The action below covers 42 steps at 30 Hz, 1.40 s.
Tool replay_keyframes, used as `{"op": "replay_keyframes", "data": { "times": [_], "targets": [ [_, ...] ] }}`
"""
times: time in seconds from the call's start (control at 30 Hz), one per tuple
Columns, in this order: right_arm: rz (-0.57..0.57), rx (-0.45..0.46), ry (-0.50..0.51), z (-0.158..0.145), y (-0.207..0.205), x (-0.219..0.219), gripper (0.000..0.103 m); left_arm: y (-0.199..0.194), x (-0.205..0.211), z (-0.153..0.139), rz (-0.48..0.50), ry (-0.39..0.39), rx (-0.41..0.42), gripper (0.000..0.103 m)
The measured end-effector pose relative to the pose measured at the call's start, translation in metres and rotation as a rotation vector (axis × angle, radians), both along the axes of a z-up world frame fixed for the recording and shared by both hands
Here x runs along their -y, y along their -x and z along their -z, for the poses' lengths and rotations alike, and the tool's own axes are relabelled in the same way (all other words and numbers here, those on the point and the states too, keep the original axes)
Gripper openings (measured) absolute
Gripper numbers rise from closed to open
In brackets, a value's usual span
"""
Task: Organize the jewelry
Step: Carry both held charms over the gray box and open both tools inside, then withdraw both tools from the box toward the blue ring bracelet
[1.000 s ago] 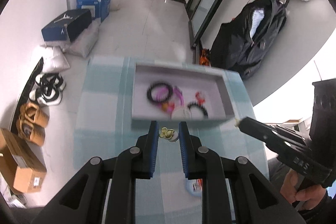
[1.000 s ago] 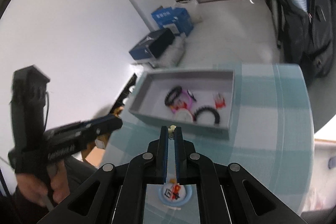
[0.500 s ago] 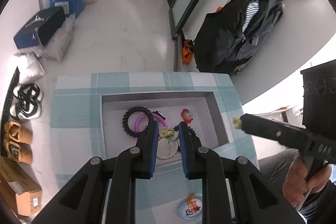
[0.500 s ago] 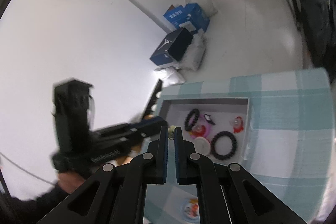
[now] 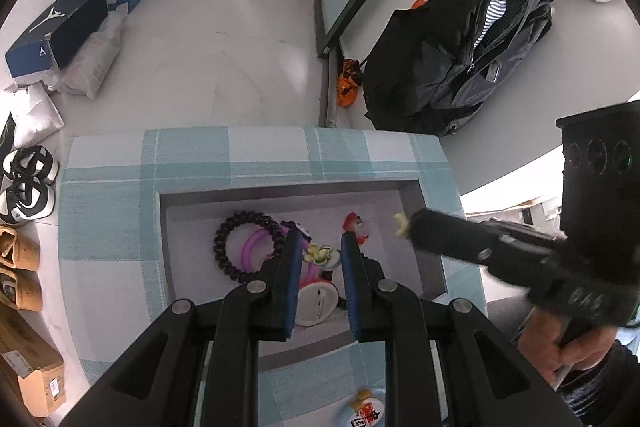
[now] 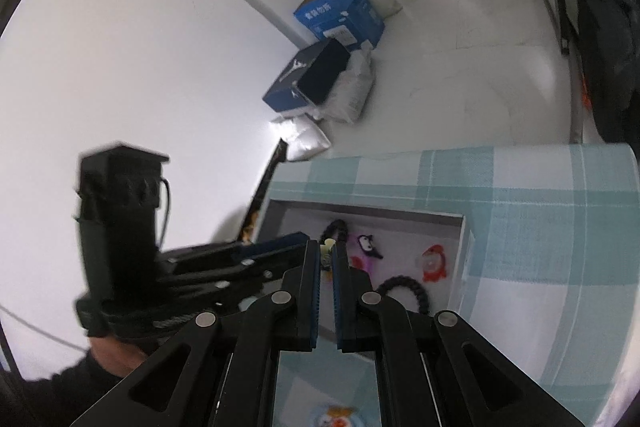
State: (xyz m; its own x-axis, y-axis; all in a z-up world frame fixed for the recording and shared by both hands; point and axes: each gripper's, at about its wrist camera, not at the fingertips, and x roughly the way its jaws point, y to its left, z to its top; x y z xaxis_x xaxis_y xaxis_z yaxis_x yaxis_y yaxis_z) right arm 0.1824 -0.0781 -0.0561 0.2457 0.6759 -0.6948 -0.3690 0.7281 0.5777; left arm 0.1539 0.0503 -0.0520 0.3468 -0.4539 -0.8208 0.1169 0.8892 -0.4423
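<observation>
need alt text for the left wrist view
The left tongs hold a small yellow flower charm over a grey tray of hair ties and trinkets on a checked tablecloth. The right tongs hold a pale bit at its right edge.

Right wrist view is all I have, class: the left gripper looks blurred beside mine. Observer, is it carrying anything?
Observer: Yes. The left gripper pinches a small yellow flower-shaped piece.
Operator: What is it over?
Observer: It is over the grey tray, with a round white piece lying in the tray under it.
Operator: What lies to the left of that in your view?
Observer: A purple ring, overlapping a black beaded bracelet.
</observation>
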Motion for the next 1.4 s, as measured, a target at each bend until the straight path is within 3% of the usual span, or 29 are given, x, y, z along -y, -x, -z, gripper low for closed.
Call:
{"op": "replay_keyframes", "data": {
  "times": [0.03, 0.1, 0.2, 0.23, 0.3, 0.63, 0.77, 0.93, 1.1, 1.4],
  "targets": [
    [-0.005, 0.012, 0.026, 0.001, 0.000, -0.003, 0.008, -0.001, -0.002, 0.000, -0.005, 0.001, -0.009, 0.019],
    [-0.018, 0.033, 0.063, 0.001, 0.002, -0.007, 0.008, -0.004, -0.004, 0.002, -0.015, 0.024, -0.034, 0.048],
    [-0.017, 0.055, 0.094, 0.001, 0.003, -0.007, 0.029, -0.001, -0.012, -0.003, -0.037, 0.065, -0.010, 0.063],
    [-0.010, 0.064, 0.095, 0.000, 0.004, -0.004, 0.039, 0.000, -0.014, -0.006, -0.035, 0.066, 0.002, 0.063],
    [0.006, 0.078, 0.081, -0.003, 0.004, 0.001, 0.045, 0.002, -0.017, -0.009, -0.038, 0.072, 0.013, 0.063],
    [0.094, 0.122, 0.046, -0.020, 0.008, 0.024, 0.061, 0.014, -0.017, -0.014, -0.070, -0.006, 0.077, 0.063],
    [0.096, 0.136, 0.055, -0.022, 0.014, 0.024, 0.062, 0.020, -0.018, -0.014, -0.094, -0.037, 0.090, 0.063],
    [0.097, 0.173, 0.079, -0.026, 0.023, 0.022, 0.074, 0.028, -0.014, -0.016, -0.119, -0.149, 0.137, 0.064],
    [0.107, 0.216, 0.097, -0.034, 0.036, 0.026, 0.084, 0.049, -0.013, -0.017, -0.122, -0.182, 0.152, 0.064],
    [0.130, 0.272, 0.104, -0.037, 0.069, 0.037, 0.093, 0.085, 0.002, -0.017, -0.111, -0.255, 0.197, 0.064]
  ]
}}
